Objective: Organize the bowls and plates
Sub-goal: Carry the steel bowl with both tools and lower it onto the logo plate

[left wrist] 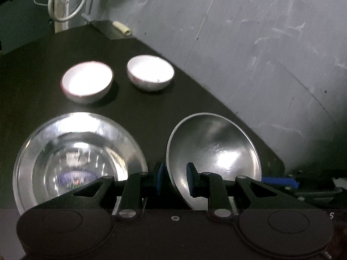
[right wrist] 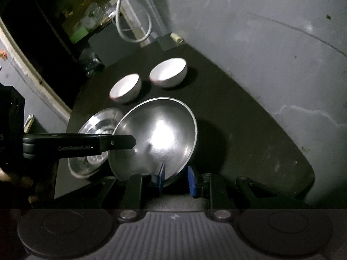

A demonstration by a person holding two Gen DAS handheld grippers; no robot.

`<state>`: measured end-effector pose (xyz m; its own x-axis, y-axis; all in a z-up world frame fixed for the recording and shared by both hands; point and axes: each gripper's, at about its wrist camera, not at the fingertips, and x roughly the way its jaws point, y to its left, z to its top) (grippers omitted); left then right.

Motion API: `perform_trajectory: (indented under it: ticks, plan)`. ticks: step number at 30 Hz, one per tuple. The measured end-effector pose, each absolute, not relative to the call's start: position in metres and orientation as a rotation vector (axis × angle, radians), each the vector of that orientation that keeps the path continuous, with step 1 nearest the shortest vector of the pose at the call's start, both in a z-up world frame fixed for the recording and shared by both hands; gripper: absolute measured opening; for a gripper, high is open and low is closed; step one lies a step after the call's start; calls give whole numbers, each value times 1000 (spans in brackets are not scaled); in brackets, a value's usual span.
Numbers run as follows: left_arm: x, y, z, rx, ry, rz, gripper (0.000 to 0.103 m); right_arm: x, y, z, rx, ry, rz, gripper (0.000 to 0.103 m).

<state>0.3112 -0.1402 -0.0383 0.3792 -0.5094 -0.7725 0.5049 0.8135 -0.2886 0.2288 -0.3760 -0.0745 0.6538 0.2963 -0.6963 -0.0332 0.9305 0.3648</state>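
Observation:
A shallow steel bowl (left wrist: 216, 151) (right wrist: 160, 134) hangs tilted above the black table (left wrist: 141, 112) (right wrist: 238, 130). My left gripper (left wrist: 175, 179) is shut on its left rim and shows in the right wrist view as a black finger (right wrist: 121, 143) coming in from the left. My right gripper (right wrist: 175, 178) is shut on the near rim; its blue pad (left wrist: 278, 181) shows at the right of the left wrist view. A clear glass plate (left wrist: 80, 162) (right wrist: 97, 119) lies just left of the steel bowl, partly hidden behind it. Two white bowls (left wrist: 86, 82) (left wrist: 150, 72) (right wrist: 124, 87) (right wrist: 168, 71) stand behind.
A grey wall (left wrist: 260, 54) runs along the table's right side. A white cable (left wrist: 65, 4) (right wrist: 132, 30) hangs at the back corner, by a small cream object (left wrist: 122, 29) (right wrist: 176, 36). The table's rounded corner (right wrist: 308, 173) lies to the right of the steel bowl.

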Motion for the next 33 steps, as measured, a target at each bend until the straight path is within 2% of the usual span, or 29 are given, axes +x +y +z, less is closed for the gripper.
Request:
perform_trajectory:
  ticks: [25, 31, 33]
  plan:
    - [300, -140, -44, 16, 1030, -649, 25, 229, -376, -73, 321, 864, 197, 29]
    - [301, -136, -35, 11, 994, -647, 31, 229, -373, -68, 298, 840, 180, 33]
    - [302, -133, -29, 7, 974, -642, 39, 230, -373, -66, 291, 832, 177, 35]
